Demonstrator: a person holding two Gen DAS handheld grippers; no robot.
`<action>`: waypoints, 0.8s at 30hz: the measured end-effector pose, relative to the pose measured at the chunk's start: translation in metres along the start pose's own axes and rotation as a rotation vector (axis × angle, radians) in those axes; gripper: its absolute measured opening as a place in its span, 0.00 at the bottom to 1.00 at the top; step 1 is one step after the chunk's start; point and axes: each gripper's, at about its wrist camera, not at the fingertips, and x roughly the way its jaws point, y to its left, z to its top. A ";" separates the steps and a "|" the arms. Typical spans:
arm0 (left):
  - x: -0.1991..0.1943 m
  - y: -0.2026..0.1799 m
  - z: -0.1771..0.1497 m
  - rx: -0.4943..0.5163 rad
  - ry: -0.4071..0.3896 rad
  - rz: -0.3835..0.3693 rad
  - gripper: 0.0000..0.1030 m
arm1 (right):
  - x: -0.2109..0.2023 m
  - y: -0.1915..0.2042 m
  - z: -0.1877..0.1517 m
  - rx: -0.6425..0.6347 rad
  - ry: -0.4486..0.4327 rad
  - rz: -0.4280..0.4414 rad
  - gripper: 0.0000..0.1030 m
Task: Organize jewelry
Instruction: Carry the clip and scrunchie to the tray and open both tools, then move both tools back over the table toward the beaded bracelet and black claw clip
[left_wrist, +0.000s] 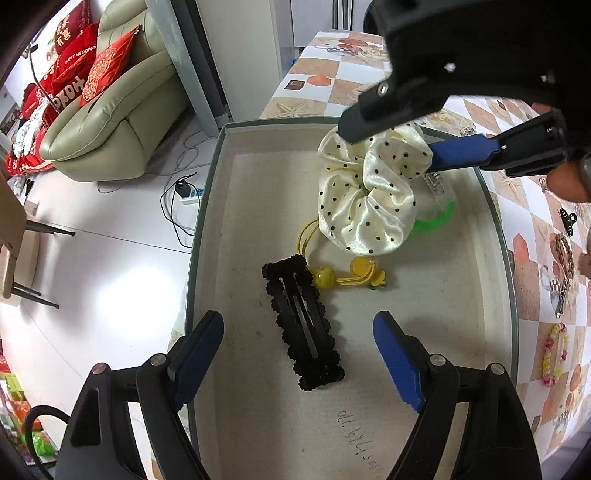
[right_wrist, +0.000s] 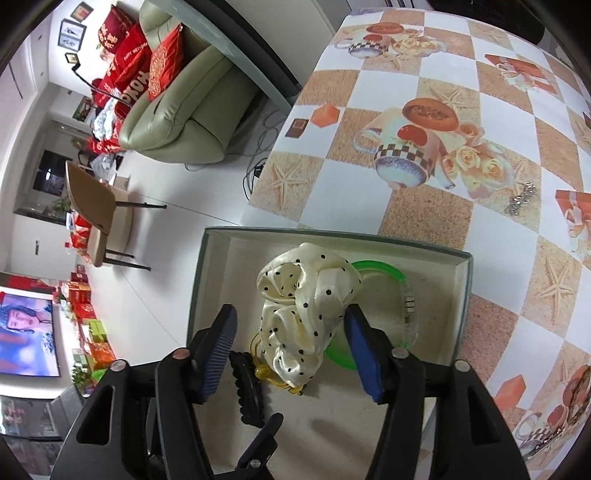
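A shallow cream box (left_wrist: 236, 206) sits on the table; it also shows in the right wrist view (right_wrist: 214, 266). Inside lie a black scalloped hair clip (left_wrist: 303, 328), a yellow hair tie (left_wrist: 343, 275), a green bangle (left_wrist: 436, 218) and a cream polka-dot scrunchie (left_wrist: 365, 203). My left gripper (left_wrist: 298, 334) is open above the black clip, holding nothing. My right gripper (right_wrist: 291, 326) is open with its blue fingers either side of the scrunchie (right_wrist: 303, 310), which rests on the green bangle (right_wrist: 380, 271). The black clip (right_wrist: 247, 387) lies below it.
More jewelry lies on the patterned tablecloth to the right: a flower bracelet (left_wrist: 554, 349), a black claw clip (left_wrist: 569, 219) and a brown clip (left_wrist: 565, 251). A sparkly piece (right_wrist: 521, 197) lies beyond the box. A sofa (left_wrist: 114, 122), a chair (right_wrist: 96, 210) and cables stand left on the floor.
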 end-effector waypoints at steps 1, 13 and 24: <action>0.000 0.000 0.000 -0.001 0.002 0.001 0.84 | -0.003 0.000 -0.001 0.005 -0.005 0.005 0.68; -0.008 -0.007 0.003 0.032 0.006 0.047 1.00 | -0.047 -0.022 -0.026 0.093 -0.074 0.046 0.78; -0.036 -0.050 0.023 0.157 -0.053 0.020 1.00 | -0.109 -0.083 -0.065 0.242 -0.202 0.029 1.00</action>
